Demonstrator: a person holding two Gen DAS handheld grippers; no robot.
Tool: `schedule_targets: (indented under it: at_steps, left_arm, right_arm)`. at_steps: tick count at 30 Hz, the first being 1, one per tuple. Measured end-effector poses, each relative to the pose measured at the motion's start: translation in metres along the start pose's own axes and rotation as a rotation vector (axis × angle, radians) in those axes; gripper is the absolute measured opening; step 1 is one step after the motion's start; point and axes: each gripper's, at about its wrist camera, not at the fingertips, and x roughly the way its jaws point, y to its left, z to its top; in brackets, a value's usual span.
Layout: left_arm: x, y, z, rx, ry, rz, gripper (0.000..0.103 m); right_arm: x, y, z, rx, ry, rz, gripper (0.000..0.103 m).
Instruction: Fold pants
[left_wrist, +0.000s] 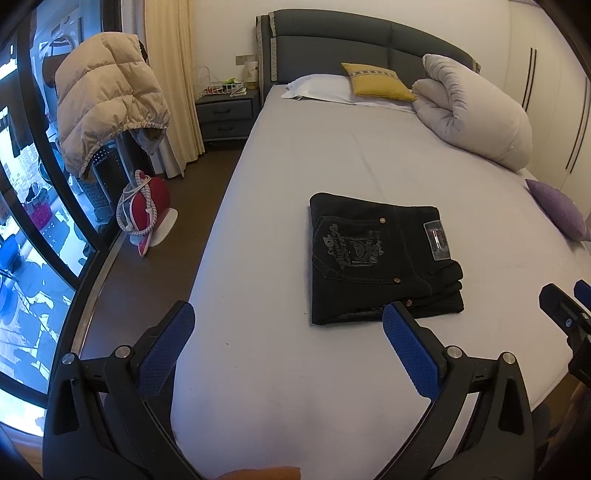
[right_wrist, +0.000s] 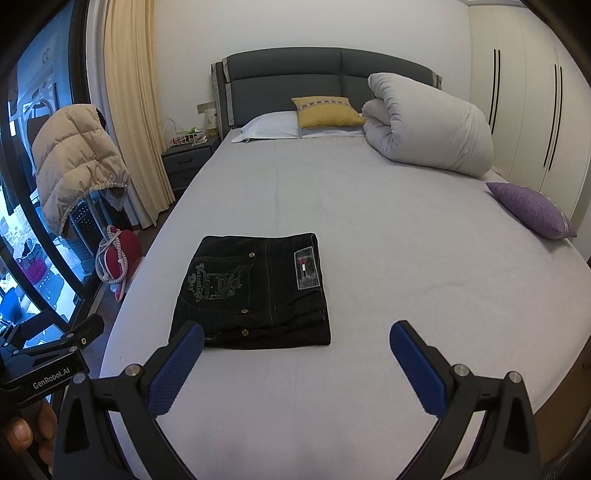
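Black jeans (left_wrist: 380, 258) lie folded into a compact rectangle on the grey bed sheet (left_wrist: 295, 166), back pocket embroidery and waist label facing up. They also show in the right wrist view (right_wrist: 255, 291). My left gripper (left_wrist: 288, 317) is open and empty, above the sheet just in front of the jeans' near edge. My right gripper (right_wrist: 297, 334) is open and empty, also just in front of the jeans. The right gripper shows at the right edge of the left wrist view (left_wrist: 565, 306). The left gripper's body shows at the lower left of the right wrist view (right_wrist: 48, 354).
A rolled white duvet (right_wrist: 428, 125), a yellow cushion (right_wrist: 325, 110) and a white pillow (right_wrist: 273, 127) lie near the headboard. A purple cushion (right_wrist: 532, 208) lies at the bed's right edge. A nightstand (left_wrist: 225, 112), beige jacket (left_wrist: 107, 96) and red iron (left_wrist: 147, 206) stand left of the bed.
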Motion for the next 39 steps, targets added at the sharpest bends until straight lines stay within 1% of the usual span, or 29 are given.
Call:
schedule_targets:
  at_steps: [26, 39]
  left_arm:
    - [0.0068, 0.0006, -0.0008, 0.001, 0.013, -0.016, 0.103]
    - [0.0087, 0.0037, -0.001, -0.004, 0.026, -0.021, 0.103]
  right_arm:
    - [0.0025, -0.0007, -0.0005, 0.007, 0.012, 0.003, 0.103]
    - [0.0063, 0.0019, -0.0089, 0.002, 0.028, 0.006, 0.103]
